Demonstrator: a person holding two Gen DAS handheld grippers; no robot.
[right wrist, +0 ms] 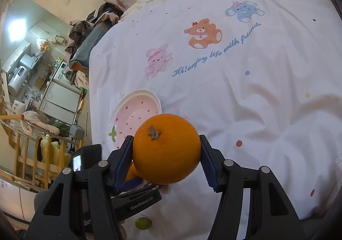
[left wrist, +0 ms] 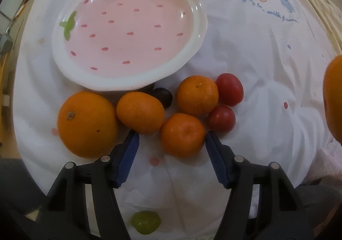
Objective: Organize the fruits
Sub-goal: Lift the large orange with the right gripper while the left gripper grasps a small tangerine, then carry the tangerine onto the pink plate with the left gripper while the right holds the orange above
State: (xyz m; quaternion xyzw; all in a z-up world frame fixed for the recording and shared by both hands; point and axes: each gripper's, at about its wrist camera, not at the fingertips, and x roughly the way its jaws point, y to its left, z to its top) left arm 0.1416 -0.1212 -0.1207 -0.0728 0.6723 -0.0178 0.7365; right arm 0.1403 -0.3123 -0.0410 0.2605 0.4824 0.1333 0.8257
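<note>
A pink strawberry-patterned plate [left wrist: 198, 32] lies bare on the white sheet. Below it sit a big orange [left wrist: 87, 124], three mandarins [left wrist: 140, 112] [left wrist: 197, 95] [left wrist: 182, 135], two red tomatoes [left wrist: 229, 89] [left wrist: 222, 119] and a dark fruit [left wrist: 165, 96]. My left gripper [left wrist: 172, 135] points down, open; the nearest mandarin lies between its blue pads with a gap on the left side. My right gripper [right wrist: 165, 139] is shut on a large orange [right wrist: 166, 148], held above the plate [right wrist: 128, 101]. That orange shows at the left view's right edge [left wrist: 334, 98].
A green grape [left wrist: 145, 221] [right wrist: 143, 223] lies alone near the bed's front edge. The sheet [right wrist: 256, 90] with cartoon animals stretches wrinkled to the right. Past the bed's left edge are a wooden railing [right wrist: 27, 154] and a cluttered room below.
</note>
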